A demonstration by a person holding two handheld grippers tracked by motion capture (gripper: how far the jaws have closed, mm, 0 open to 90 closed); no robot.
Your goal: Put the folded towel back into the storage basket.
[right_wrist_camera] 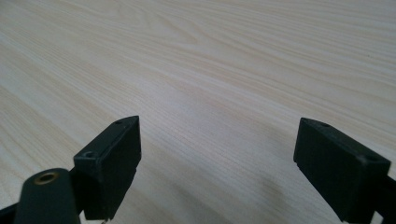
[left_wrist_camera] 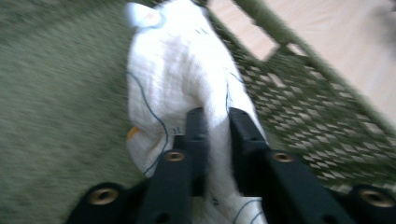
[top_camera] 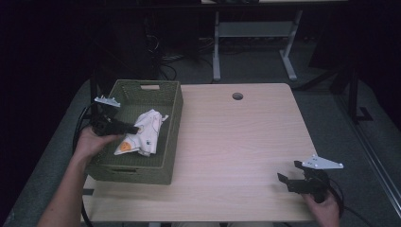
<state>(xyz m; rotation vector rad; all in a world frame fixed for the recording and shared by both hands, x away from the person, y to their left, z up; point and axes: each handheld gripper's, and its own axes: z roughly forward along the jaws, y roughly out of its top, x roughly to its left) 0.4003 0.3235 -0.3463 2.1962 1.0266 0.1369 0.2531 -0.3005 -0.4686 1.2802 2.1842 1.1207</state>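
From above, the white printed cloth [top_camera: 143,133] lay inside the green woven basket [top_camera: 171,142] at the light wooden table's [top_camera: 236,142] left. The left gripper [left_wrist_camera: 217,119] was slightly parted, cloth between its jaws. The right gripper [right_wrist_camera: 217,144] gaped wide, empty.

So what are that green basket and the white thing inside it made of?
The green basket looks woven, perhaps fabric-covered or plastic mesh: its wall shows an open lattice and a matte surface. The white cloth seems soft cotton-like fabric, crumpled into folds, with thin printed lines and an orange patch.
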